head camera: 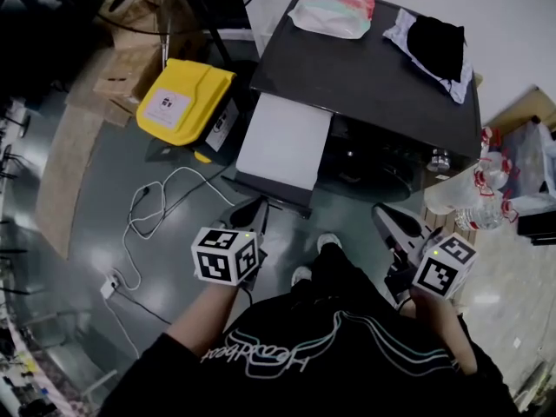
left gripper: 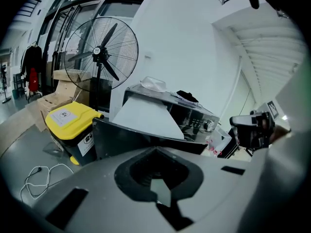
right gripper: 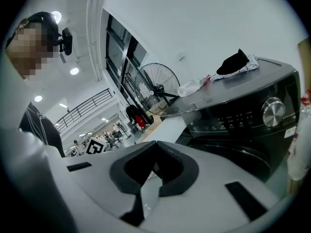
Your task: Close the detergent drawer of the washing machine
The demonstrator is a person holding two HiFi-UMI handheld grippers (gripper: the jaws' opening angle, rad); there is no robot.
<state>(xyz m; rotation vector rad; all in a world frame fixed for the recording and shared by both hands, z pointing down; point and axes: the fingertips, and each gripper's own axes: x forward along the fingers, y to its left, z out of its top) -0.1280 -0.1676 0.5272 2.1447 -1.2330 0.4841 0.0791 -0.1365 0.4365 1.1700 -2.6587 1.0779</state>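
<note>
The dark grey washing machine (head camera: 373,68) stands ahead of me. Its detergent drawer (head camera: 285,142), flat and white on top, sticks out toward me from the upper left of the front. My left gripper (head camera: 252,208) hangs just short of the drawer's front edge, jaws shut and empty. My right gripper (head camera: 393,220) is lower right, before the machine's door, also shut on nothing. In the left gripper view the drawer (left gripper: 146,118) lies straight beyond the closed tips (left gripper: 156,150). The right gripper view shows the drawer (right gripper: 167,130) and control panel (right gripper: 243,110) past the closed tips (right gripper: 155,143).
A yellow-lidded bin (head camera: 184,101) stands left of the machine, with cardboard boxes (head camera: 122,68) and a floor fan (left gripper: 101,54) behind it. A white cable (head camera: 139,224) trails on the floor. A pink packet (head camera: 334,9) and dark cloth (head camera: 434,46) lie on top. Plastic bottles (head camera: 486,194) sit at right.
</note>
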